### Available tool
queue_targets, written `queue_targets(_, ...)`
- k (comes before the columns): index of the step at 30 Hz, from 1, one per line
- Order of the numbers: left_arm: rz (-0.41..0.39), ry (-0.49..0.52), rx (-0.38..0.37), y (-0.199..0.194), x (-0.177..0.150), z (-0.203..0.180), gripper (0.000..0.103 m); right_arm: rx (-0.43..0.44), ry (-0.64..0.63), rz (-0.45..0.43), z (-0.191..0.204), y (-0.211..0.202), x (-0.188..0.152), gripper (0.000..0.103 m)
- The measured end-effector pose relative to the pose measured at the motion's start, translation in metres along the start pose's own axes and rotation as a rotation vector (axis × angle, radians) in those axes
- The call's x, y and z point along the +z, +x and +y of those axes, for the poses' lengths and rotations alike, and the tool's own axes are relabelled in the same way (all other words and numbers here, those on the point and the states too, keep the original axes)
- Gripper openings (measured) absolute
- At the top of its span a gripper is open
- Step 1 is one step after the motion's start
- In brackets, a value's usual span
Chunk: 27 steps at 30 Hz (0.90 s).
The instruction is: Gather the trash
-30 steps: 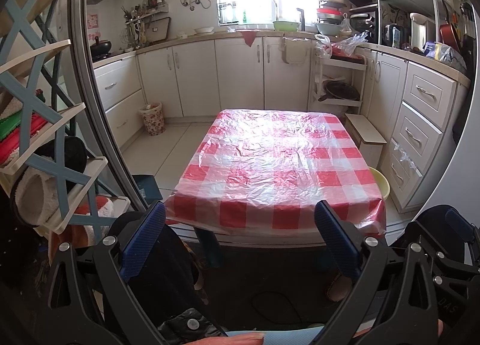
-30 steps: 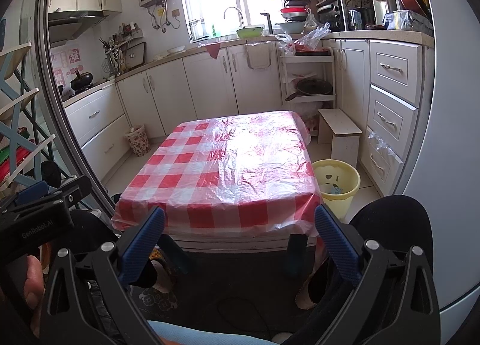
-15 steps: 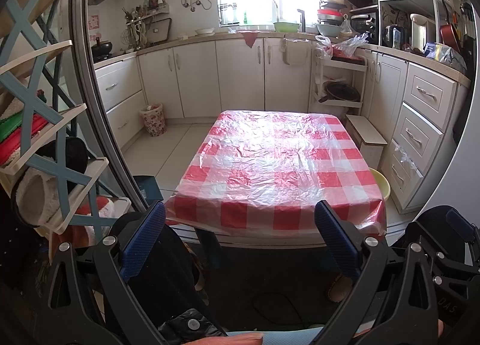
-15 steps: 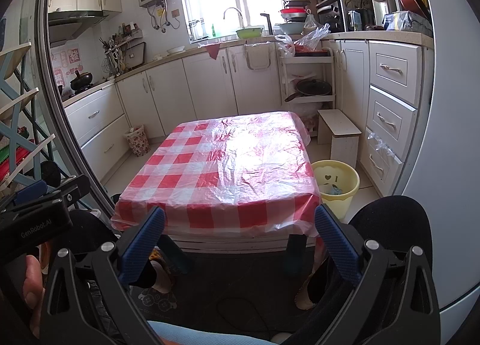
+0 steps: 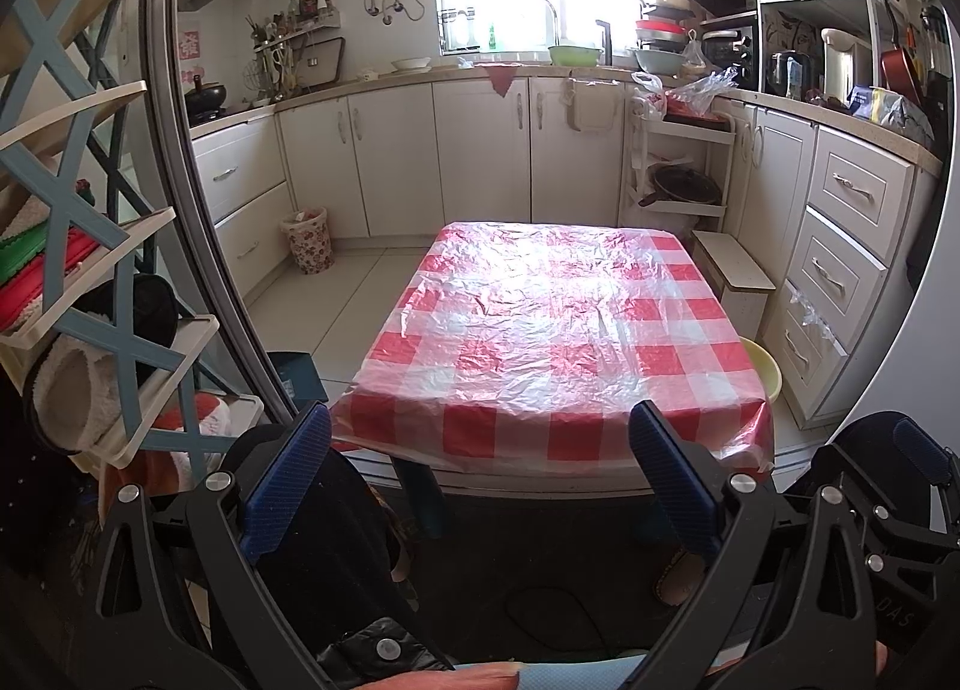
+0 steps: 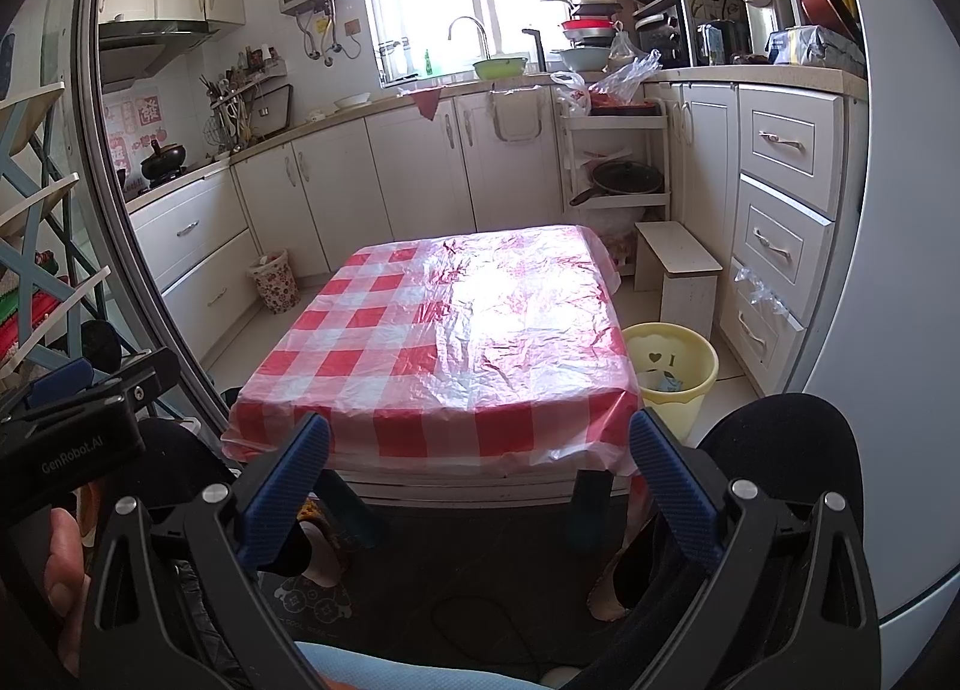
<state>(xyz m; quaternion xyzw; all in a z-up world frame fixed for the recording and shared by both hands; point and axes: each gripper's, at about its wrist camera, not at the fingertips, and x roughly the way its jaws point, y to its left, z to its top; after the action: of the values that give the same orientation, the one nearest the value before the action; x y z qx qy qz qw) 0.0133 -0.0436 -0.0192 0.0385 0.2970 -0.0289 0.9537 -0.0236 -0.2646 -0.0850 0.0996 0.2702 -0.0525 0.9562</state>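
Red-checked plastic covers the low counter (image 5: 558,330) ahead of the left tool (image 5: 480,474) and right tool (image 6: 480,480), both spread wide and holding nothing, while the yellow bin (image 6: 684,390) stands just beside its right edge, scraps inside.

"GenRobot.AI" on the left tongs' black housing (image 6: 72,450); "DAS" on the right tongs (image 5: 894,618).

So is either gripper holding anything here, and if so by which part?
Nothing is held. The left gripper and the right gripper both stand open with nothing between their fingers, short of the table.
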Motion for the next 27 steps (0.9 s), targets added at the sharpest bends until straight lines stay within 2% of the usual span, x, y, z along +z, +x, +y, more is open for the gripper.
queue_targets(27, -0.004, 0.002, -0.002, -0.0009, -0.0034, 0.0016, 0.095, 0.004, -0.006, 0.008, -0.0031, 0.0014, -0.0002, 0.096)
